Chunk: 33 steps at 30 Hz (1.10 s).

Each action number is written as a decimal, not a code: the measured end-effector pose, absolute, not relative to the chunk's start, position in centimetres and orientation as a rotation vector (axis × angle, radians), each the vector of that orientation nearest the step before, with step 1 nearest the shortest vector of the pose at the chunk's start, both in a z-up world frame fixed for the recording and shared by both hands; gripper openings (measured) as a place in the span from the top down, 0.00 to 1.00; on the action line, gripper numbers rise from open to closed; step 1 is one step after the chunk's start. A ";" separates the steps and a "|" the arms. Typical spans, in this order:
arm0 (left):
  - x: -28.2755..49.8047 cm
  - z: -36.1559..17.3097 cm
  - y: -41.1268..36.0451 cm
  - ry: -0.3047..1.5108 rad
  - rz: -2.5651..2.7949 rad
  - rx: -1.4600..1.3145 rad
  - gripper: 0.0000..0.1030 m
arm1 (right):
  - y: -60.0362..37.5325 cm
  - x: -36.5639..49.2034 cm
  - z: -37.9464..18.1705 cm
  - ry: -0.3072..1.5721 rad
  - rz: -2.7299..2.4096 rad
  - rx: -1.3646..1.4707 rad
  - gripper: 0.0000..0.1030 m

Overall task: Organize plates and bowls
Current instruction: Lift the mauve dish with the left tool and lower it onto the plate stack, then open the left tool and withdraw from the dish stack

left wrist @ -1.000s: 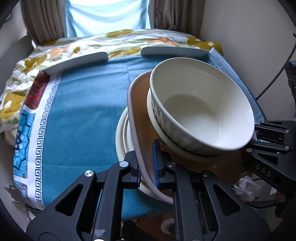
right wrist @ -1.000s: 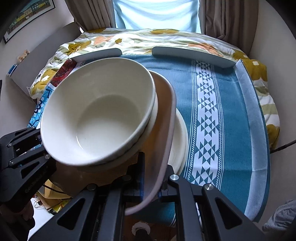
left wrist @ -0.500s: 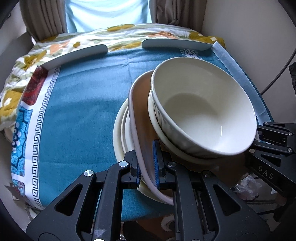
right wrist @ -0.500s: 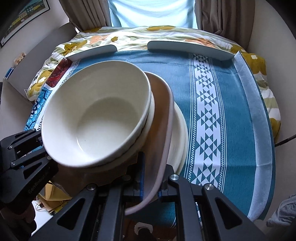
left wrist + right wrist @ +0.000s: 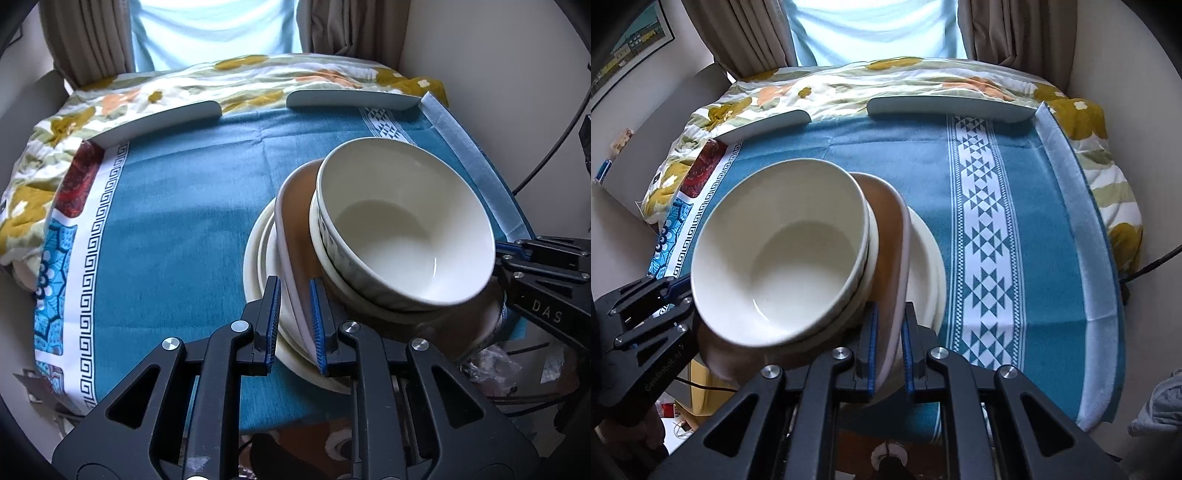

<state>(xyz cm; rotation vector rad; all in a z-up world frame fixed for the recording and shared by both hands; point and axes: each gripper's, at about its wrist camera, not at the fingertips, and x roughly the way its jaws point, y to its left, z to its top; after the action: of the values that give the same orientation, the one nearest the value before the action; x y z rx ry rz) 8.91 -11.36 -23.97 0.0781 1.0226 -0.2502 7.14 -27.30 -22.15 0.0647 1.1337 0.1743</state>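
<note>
- Left wrist view: left gripper [image 5: 293, 314] pinched on left rim of brown plate [image 5: 295, 236], blue pads on both sides of rim.
- On brown plate: white bowl [image 5: 402, 229] nested in 2nd pale bowl, only its rim visible below; both empty.
- Under brown plate: cream plates [image 5: 258, 266], at least 2, lying on blue cloth [image 5: 177, 229] near front edge of table.
- Right gripper seen at right edge of this view, at far side of stack.
- Right wrist view: right gripper [image 5: 888, 343] clamped on right rim of brown plate [image 5: 890, 229]; plate looks a bit tilted, contact w/ cream plates [image 5: 927, 254] not clear.
- White bowl [image 5: 779, 254] empty here too.
- Progress, as judgement: stacking nearly done, bowls + plates already in 1 pile; left to do: settle brown plate flat, release both sides.
- 2 grey dishes [image 5: 947, 109] at back of cloth, apart from pile; maybe not sorted yet.
</note>
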 end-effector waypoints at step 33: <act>-7.1 3.0 -4.2 0.355 -0.088 0.011 0.00 | -25.8 -6.2 2.7 0.462 0.098 0.037 0.01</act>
<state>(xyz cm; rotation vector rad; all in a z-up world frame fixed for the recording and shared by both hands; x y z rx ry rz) -7.08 -4.16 3.05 0.0113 0.3555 -0.0883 -6.21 -25.76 2.72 0.0371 0.4623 0.0984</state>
